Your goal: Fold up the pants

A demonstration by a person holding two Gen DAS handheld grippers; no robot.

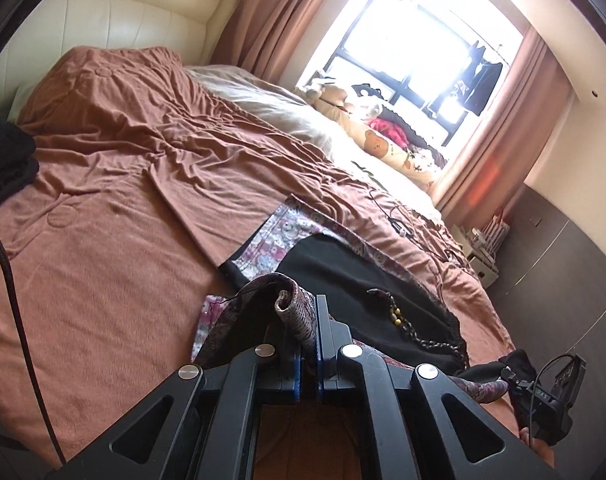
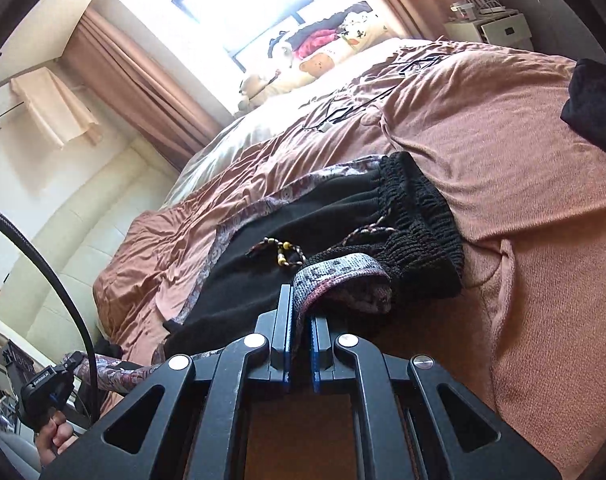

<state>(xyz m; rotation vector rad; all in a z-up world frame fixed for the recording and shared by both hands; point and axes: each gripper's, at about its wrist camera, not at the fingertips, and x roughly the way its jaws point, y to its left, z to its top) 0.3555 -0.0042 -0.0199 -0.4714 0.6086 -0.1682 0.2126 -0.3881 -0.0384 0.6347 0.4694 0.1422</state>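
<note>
Left wrist view. Left tool (image 1: 308, 322): jaws together, clamped on a fold of patterned hem of the pants (image 1: 363, 276). Pants: black, patterned trim, lying on the bed (image 1: 115, 208) just beyond the tool, beaded drawstring (image 1: 399, 312) on top. Bed: rust-brown cover, creased. Dark clothing heap (image 1: 5, 160) on the bed, far left of the pants. Stuffed toys (image 1: 383, 136) by the window (image 1: 415, 56), beyond the pants. Right tool (image 1: 551, 396) at lower right of the pants, hand-held.

Right wrist view. Right tool (image 2: 301, 318): jaws together, clamped on patterned pants fabric (image 2: 339, 276). Pants (image 2: 303, 216) stretch from the tool across the bed (image 2: 523, 152); ribbed black waistband (image 2: 423, 208) at their right end. Left tool (image 2: 59, 376) at lower left of the pants, gripping patterned cloth; a hand (image 2: 53, 436) holds it.
</note>
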